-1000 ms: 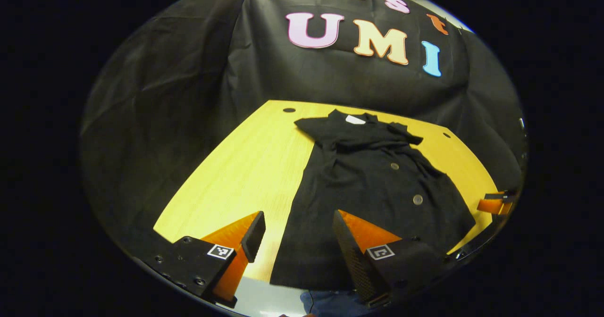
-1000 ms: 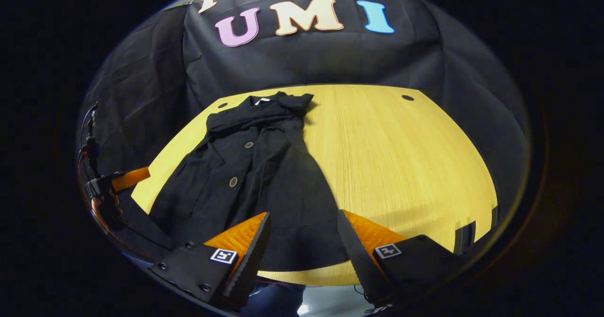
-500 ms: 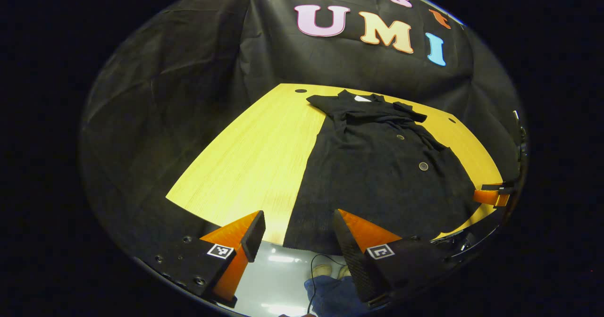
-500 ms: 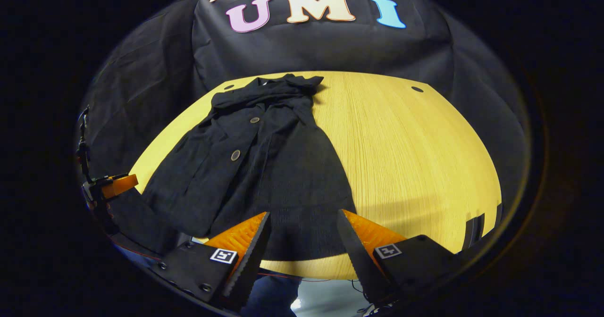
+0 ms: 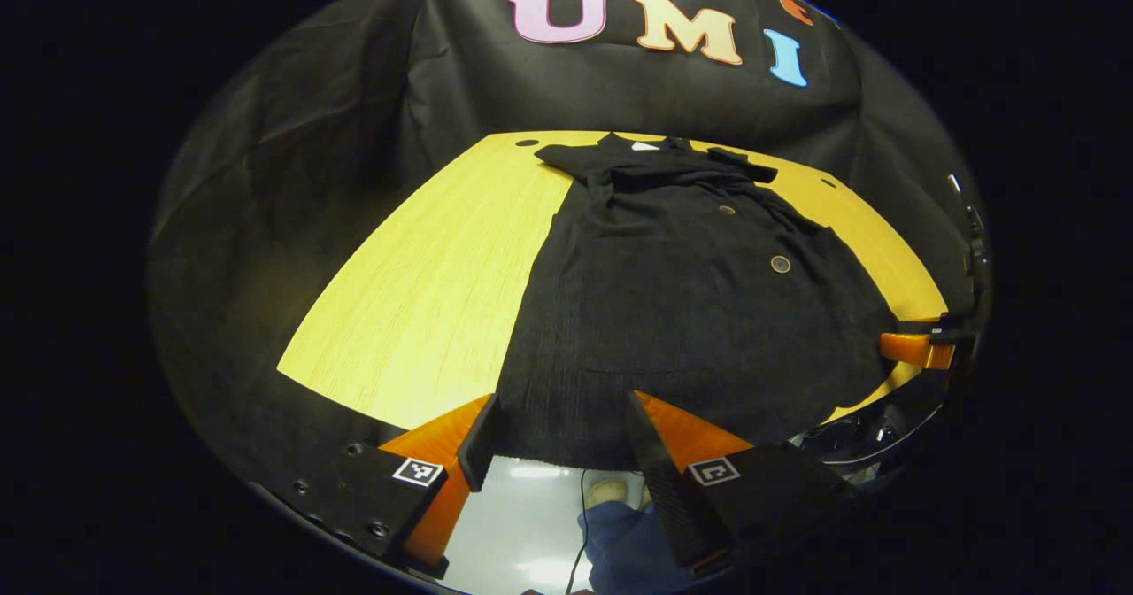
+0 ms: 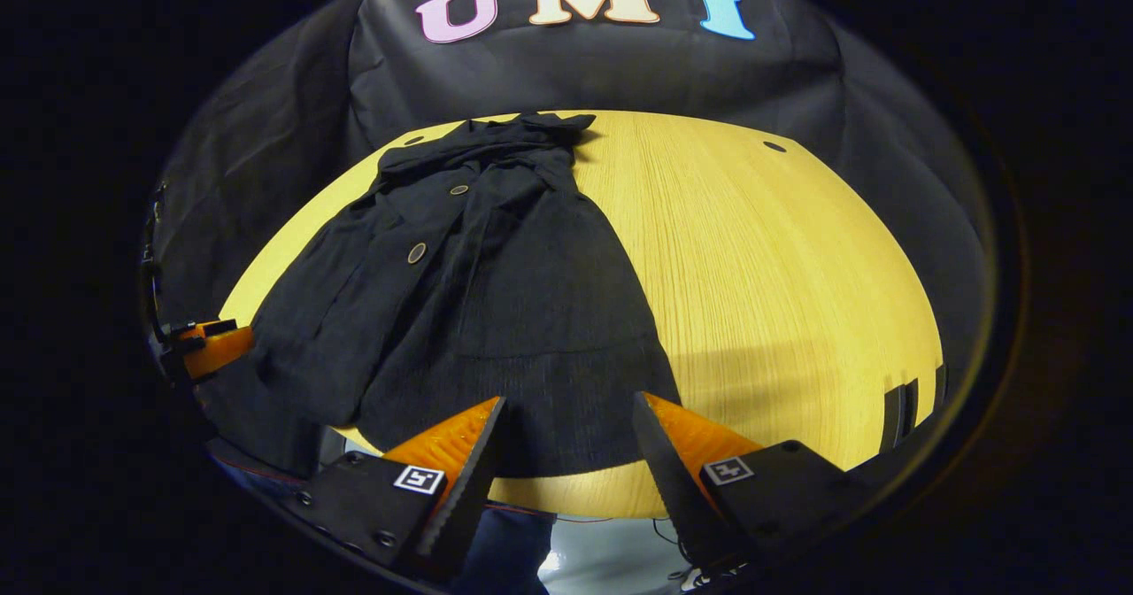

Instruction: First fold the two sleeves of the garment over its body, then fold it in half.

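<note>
Both grippers wait at the hem, sleeves look folded in, half-fold still to do

The black garment (image 5: 690, 312) lies flat on the yellow table (image 5: 425, 285), collar far; the left gripper (image 5: 559, 431) and right gripper (image 6: 566, 440) hang over its near hem, jaws apart, holding nothing. Risk, as I judge it: pinching only the top layer, or uneven lifts, drags the sleeves loose and skews the fold

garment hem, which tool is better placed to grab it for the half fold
Left, marginally. The left tool is open and straddles the garment hem at the table edge. The right tool, also open, hangs over the hem's other corner, slightly farther back.
</note>
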{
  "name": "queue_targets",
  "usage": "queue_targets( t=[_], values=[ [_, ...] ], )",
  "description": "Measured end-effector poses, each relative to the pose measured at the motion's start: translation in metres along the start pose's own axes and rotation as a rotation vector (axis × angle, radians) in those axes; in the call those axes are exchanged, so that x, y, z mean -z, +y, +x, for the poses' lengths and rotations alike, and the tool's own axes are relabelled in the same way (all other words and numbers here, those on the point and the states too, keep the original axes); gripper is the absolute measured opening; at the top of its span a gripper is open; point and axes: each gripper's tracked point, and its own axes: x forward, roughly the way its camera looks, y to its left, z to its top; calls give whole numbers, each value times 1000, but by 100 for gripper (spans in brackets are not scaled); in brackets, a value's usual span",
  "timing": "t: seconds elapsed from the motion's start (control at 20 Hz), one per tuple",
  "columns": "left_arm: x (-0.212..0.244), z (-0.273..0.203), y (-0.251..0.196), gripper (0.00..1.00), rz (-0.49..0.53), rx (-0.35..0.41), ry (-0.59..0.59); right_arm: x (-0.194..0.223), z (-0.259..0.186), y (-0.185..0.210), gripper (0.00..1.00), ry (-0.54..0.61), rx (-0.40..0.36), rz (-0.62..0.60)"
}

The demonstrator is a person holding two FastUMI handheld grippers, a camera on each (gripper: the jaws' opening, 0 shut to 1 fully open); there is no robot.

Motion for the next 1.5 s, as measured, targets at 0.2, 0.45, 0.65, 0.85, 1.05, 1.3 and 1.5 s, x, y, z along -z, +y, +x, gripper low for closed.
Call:
queue_targets(
  t=[0.2, 0.45, 0.65, 0.85, 1.05, 1.3, 1.5],
  values=[
    [11, 12, -1, 85, 27, 6, 53, 1, 2, -2, 84, 7, 11, -19],
    [11, 12, -1, 86, 27, 19, 25, 3, 2, -4, 88, -8, 17, -29],
    [13, 14, -5, 84, 32, 44, 31, 4, 4, -4, 89, -27, 16, -35],
    [11, 16, -13, 52, 62, 72, 17, 8, 2, 3, 65, -28, 11, -51],
    [14, 13, -16, 46, 53, 104, 45, 13, 1, 12, 44, -32, -9, -41],
    [13, 16, -19, 3, 88, 78, 28, 15, -2, 19, 8, -9, -17, -42],
    [11, 16, -16, 0, 78, 81, 30, 15, -5, 25, 3, 12, -16, -27]
  ],
)
